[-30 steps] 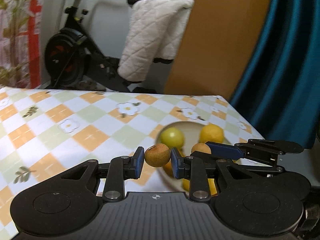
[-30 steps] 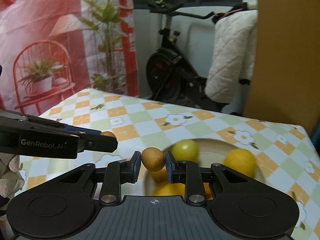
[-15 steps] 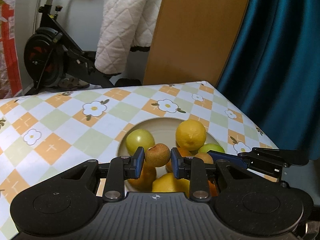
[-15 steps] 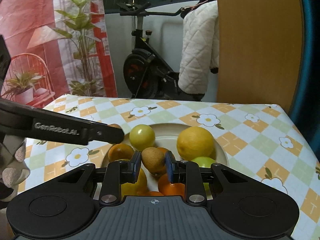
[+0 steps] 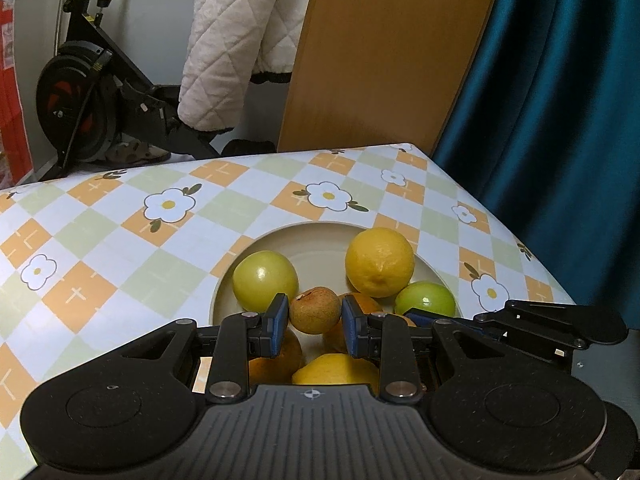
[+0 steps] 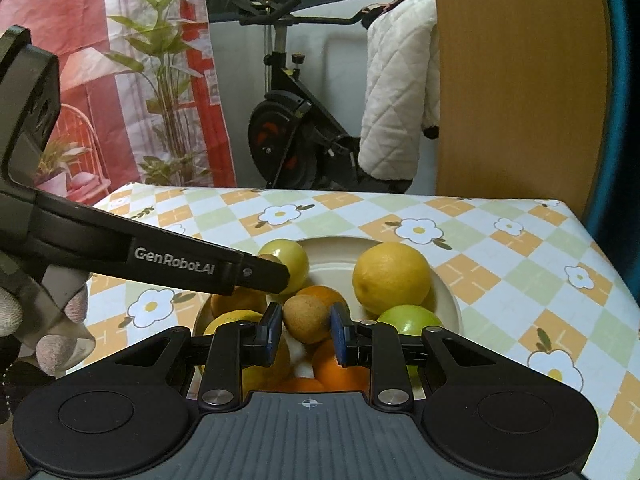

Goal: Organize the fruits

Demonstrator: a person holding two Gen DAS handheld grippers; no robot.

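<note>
A bench [image 5: 100, 248] under a flower-print checked cloth carries a cream plate [image 6: 340, 252] heaped with fruit. On the plate, a large yellow lemon [image 5: 379, 262] lies at about 1 o'clock, a pale green apple [image 5: 265, 280] at 10 o'clock, a greener apple [image 5: 425, 299] at 3 o'clock, and oranges [image 6: 338, 368] crowd the near side. Over the middle of the heap, the left hand-held gripper [image 5: 315, 322] is clamped on a small brown speckled fruit [image 5: 315, 310], blue pads pressing both its sides. Just beside it, at its 3 o'clock, the right hand-held gripper [image 6: 306, 330] grips a second small brown fruit [image 6: 306, 319] the same way, above the oranges. A gloved hand [image 6: 40, 320] holds the left tool.
</note>
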